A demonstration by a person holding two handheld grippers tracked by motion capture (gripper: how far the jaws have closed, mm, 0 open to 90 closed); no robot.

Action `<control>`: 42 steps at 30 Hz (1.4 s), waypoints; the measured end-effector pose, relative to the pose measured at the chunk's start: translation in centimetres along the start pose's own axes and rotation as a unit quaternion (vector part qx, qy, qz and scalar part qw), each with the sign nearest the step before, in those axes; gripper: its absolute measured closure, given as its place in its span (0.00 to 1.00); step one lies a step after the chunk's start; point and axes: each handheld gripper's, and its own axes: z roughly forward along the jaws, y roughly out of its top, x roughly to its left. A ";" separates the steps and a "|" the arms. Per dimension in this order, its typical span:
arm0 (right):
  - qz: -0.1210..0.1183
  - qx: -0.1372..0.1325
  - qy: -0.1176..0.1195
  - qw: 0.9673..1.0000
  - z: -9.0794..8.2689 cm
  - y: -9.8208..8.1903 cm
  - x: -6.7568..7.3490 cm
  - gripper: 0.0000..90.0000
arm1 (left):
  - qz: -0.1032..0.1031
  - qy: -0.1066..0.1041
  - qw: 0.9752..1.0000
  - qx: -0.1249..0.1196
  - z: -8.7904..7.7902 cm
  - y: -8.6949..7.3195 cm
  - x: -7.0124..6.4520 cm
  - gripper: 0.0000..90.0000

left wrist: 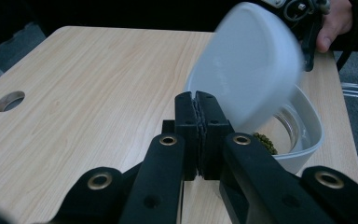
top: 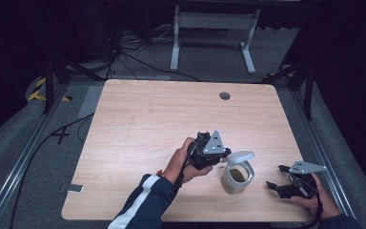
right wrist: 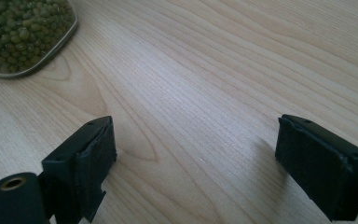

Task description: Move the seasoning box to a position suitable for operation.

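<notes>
A round grommet hole pierces the wooden table; cables trail across the grey floor behind.

the white lid is smeared by motion blur in the left gripper view, its outline soft, and it hides most of the jar's opening; whether the pressed-together jaws of the left gripper pinch its edge cannot be told. the green beans show as a small patch behind a jaw. in the right gripper view the jar is cut off by the top-left corner. the person's right hand and left sleeve run off the high view's bottom edge.
</notes>
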 end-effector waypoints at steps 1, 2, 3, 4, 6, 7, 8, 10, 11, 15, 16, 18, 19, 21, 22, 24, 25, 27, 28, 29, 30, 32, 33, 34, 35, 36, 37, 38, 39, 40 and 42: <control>0.000 0.000 0.000 1.000 0.0 0.0 0.0 0.13 | -0.001 0.001 1.000 0.000 0.0 -0.1 0.1 0.98; 0.000 0.000 0.000 1.000 0.0 0.0 0.0 0.13 | 0.002 0.000 1.000 0.000 0.0 -0.1 0.1 0.98; 0.000 0.000 0.000 1.000 0.0 0.0 0.0 0.13 | 0.008 0.003 1.000 0.002 -0.1 -0.1 0.2 0.98; 0.000 0.000 0.000 1.000 0.0 0.0 0.0 0.13 | 0.009 0.002 1.000 0.004 -0.1 -0.1 0.2 0.98; 0.000 0.000 0.000 1.000 0.0 0.0 0.0 0.13 | 0.008 0.003 1.000 0.003 -0.1 -0.1 0.2 0.98; 0.000 0.000 0.000 1.000 0.0 0.0 0.0 0.13 | 0.005 0.002 1.000 0.004 0.0 -0.2 0.2 0.98; 0.000 0.000 0.000 1.000 0.0 0.0 0.0 0.13 | 0.004 0.004 1.000 0.005 0.0 -0.2 0.3 0.98; 0.000 0.000 0.000 1.000 0.0 0.0 0.0 0.13 | -0.001 0.004 1.000 0.006 0.0 -0.4 0.3 0.98; 0.000 0.000 0.000 1.000 0.0 0.0 0.0 0.13 | 0.005 0.007 1.000 0.007 0.1 -0.4 0.5 0.98; 0.000 0.000 0.000 1.000 0.0 0.0 0.0 0.13 | 0.003 0.007 1.000 0.009 0.0 -0.6 0.8 0.98; 0.000 0.000 0.000 1.000 0.0 0.0 0.0 0.13 | -0.003 0.009 1.000 0.012 -0.1 -0.7 0.8 0.98; 0.000 0.000 0.000 1.000 0.0 0.0 0.0 0.13 | 0.000 0.011 1.000 0.008 0.0 -0.7 1.0 0.98; 0.000 0.000 0.000 1.000 0.0 0.0 0.0 0.13 | 0.001 0.011 1.000 0.014 -0.2 -0.8 1.0 0.98; 0.000 0.000 0.000 1.000 0.0 0.0 0.0 0.13 | 0.002 0.011 1.000 0.013 -0.3 -0.9 1.1 0.97; 0.000 0.000 0.000 1.000 0.0 0.0 0.0 0.13 | 0.002 0.013 1.000 0.015 -0.5 -0.9 1.2 0.97; 0.000 0.000 0.001 1.000 0.0 0.0 0.0 0.13 | 0.000 0.015 1.000 0.021 -0.9 -1.1 1.3 0.97; 0.000 0.000 0.001 1.000 0.0 0.0 0.0 0.13 | 0.003 0.019 1.000 0.019 -1.0 -1.3 1.5 0.97; 0.000 0.000 0.001 1.000 0.0 0.0 0.0 0.13 | 0.004 0.022 0.999 0.023 -1.4 -1.5 1.7 0.97; 0.000 0.000 0.001 1.000 0.0 0.0 0.0 0.13 | -0.001 0.026 0.999 0.022 -1.6 -1.7 1.8 0.97; 0.000 0.000 0.001 1.000 0.0 0.0 0.0 0.13 | 0.001 0.028 0.999 0.021 -1.7 -1.9 1.9 0.97; 0.000 0.000 0.001 1.000 0.0 0.0 0.0 0.13 | -0.003 0.028 0.999 0.023 -1.9 -2.1 1.9 0.97; 0.000 0.000 0.000 1.000 0.0 0.0 0.0 0.13 | -0.003 0.033 0.999 0.029 -2.2 -2.5 2.1 0.96; 0.000 0.000 0.000 1.000 0.0 0.0 0.0 0.13 | -0.003 0.034 0.999 0.033 -2.4 -2.8 2.1 0.96; 0.000 0.000 0.000 1.000 0.0 0.0 0.0 0.13 | -0.005 0.037 0.999 0.035 -2.6 -3.1 2.2 0.96; 0.000 0.000 0.000 1.000 0.0 0.0 0.0 0.13 | -0.007 0.040 0.999 0.037 -2.8 -3.4 2.3 0.96; 0.000 0.000 0.000 1.000 0.0 0.0 0.0 0.13 | -0.007 0.043 0.998 0.039 -3.0 -3.7 2.5 0.96; 0.000 0.000 0.000 1.000 0.0 0.0 0.0 0.13 | -0.007 0.044 0.998 0.042 -3.2 -3.9 2.5 0.96; 0.000 0.000 0.000 1.000 0.0 0.0 0.0 0.13 | -0.007 0.044 0.998 0.042 -3.2 -3.9 2.5 0.96; 0.000 0.000 0.000 1.000 0.0 0.0 0.0 0.13 | -0.009 0.047 0.998 0.045 -3.5 -4.2 2.6 0.96; 0.000 0.000 0.000 1.000 0.0 0.0 0.0 0.13 | -0.012 0.048 0.998 0.048 -3.8 -4.5 2.7 0.96; 0.000 0.000 0.000 1.000 0.0 0.0 0.0 0.13 | -0.010 0.056 0.997 0.053 -4.3 -5.0 2.9 0.95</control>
